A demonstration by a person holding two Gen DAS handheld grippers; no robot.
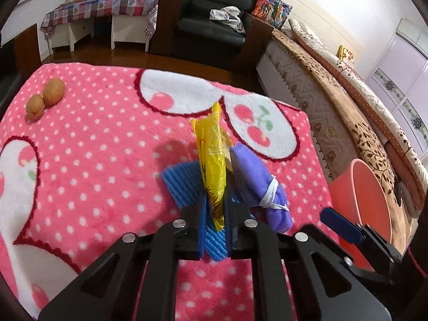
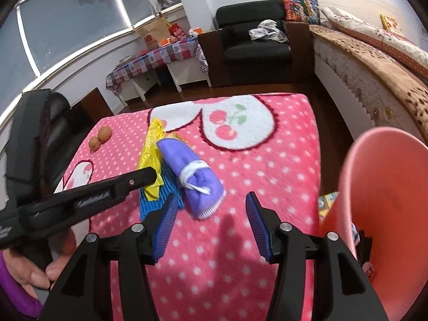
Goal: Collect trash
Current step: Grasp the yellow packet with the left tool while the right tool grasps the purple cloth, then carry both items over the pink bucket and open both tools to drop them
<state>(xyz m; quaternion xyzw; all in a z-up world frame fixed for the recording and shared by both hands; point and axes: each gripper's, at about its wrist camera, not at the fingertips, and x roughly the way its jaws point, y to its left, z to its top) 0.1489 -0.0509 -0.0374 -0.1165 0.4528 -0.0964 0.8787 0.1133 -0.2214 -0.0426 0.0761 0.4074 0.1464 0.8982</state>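
My left gripper (image 1: pixel 215 208) is shut on a yellow plastic wrapper (image 1: pixel 211 157), which sticks up between its fingers; it also shows in the right wrist view (image 2: pixel 149 149). A blue foam net (image 1: pixel 184 184) lies under it on the pink blanket, seen too in the right wrist view (image 2: pixel 155 200). A rolled purple cloth (image 1: pixel 256 184) tied with white string lies just right of it and shows in the right wrist view (image 2: pixel 195 176). My right gripper (image 2: pixel 211 222) is open and empty, just in front of the purple cloth. A pink bin (image 2: pixel 385 214) stands at the right.
Two brown fruits (image 1: pixel 46 97) lie at the far left of the pink dotted blanket (image 1: pixel 93 160). The pink bin (image 1: pixel 366 203) stands off the blanket's right edge, beside a bed (image 1: pixel 334 101). A black armchair (image 1: pixel 214 18) and a low table stand beyond.
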